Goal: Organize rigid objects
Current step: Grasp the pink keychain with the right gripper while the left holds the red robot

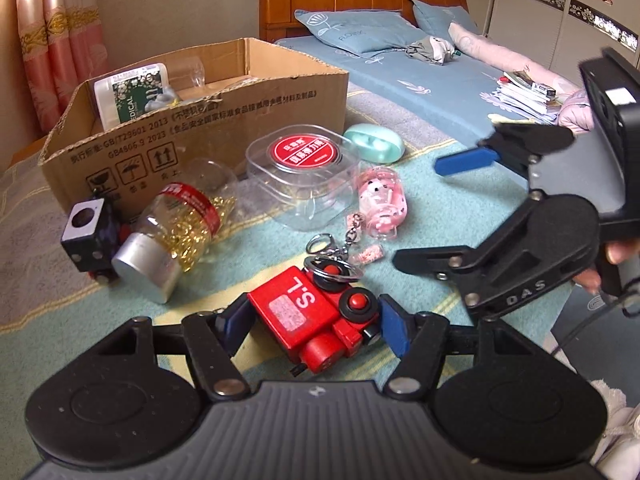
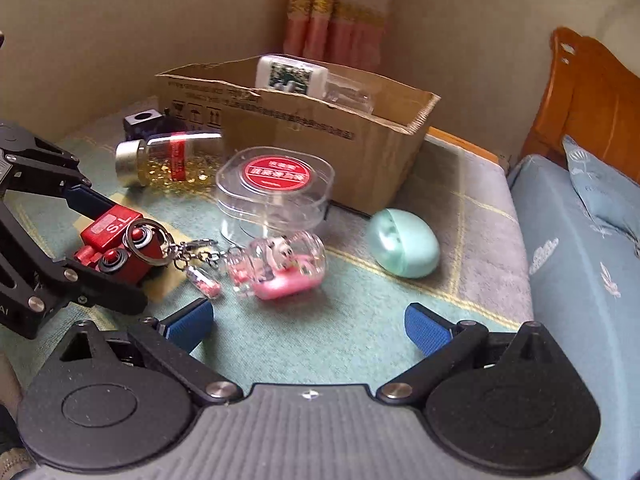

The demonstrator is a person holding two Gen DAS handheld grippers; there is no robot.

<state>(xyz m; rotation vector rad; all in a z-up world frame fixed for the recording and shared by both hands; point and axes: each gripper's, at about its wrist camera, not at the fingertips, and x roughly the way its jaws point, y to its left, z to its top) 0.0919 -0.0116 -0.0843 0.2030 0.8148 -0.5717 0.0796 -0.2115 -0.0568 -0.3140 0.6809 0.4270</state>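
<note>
Home bedroom: bed (image 1: 420, 76), pillows (image 1: 360, 30)

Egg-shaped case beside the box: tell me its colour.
Pale mint green egg-shaped case, clearest in the right wrist view.

The left wrist camera looks low and close over the mat toward a cardboard box (image 1: 192, 120) and the bed (image 1: 440, 80) beyond. The right wrist camera, close too, faces the same box (image 2: 320, 136) from the bed side, toward the wall and curtain (image 2: 336, 12). Both views share the box and mat clutter.
</note>
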